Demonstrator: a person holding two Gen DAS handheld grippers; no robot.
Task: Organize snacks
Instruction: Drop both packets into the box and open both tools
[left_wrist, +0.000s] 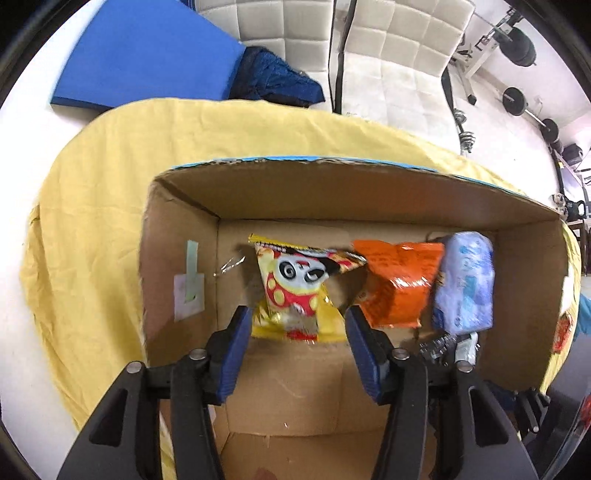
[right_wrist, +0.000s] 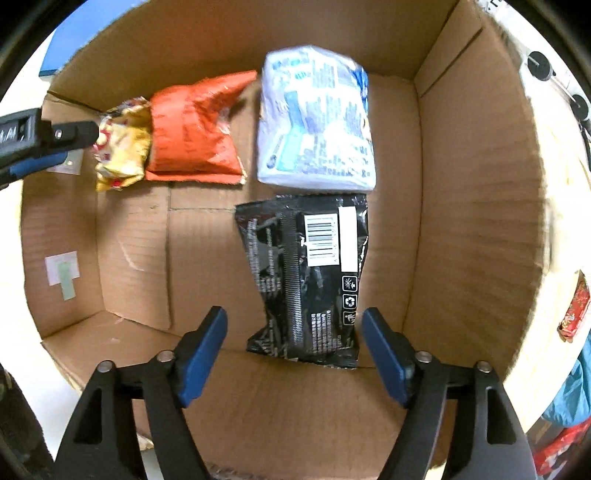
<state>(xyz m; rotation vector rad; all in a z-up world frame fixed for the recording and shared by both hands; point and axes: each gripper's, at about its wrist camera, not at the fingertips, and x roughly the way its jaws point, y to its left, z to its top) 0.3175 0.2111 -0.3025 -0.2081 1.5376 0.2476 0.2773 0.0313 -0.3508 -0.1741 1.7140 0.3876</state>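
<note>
An open cardboard box (left_wrist: 295, 192) holds several snack bags. A yellow bag with a panda print (left_wrist: 295, 291) lies at the left end of the box floor. My left gripper (left_wrist: 299, 332) hangs over its lower edge, open, with the blue pads just clear of the bag's sides. Beside the yellow bag sit an orange bag (left_wrist: 399, 284) and a pale blue-and-white bag (left_wrist: 465, 280). In the right wrist view a black bag (right_wrist: 306, 280) lies flat on the floor, barcode up. My right gripper (right_wrist: 295, 332) straddles its near end, open and not touching it.
The box (right_wrist: 461, 221) stands on a yellow cloth (left_wrist: 92, 221). A red packet (right_wrist: 574, 310) lies outside its right wall. Behind are a blue mat (left_wrist: 147, 55), white quilted chairs (left_wrist: 406, 55) and barbell weights (left_wrist: 517, 99). The left gripper (right_wrist: 48, 140) enters the right wrist view beside the yellow bag (right_wrist: 122, 144).
</note>
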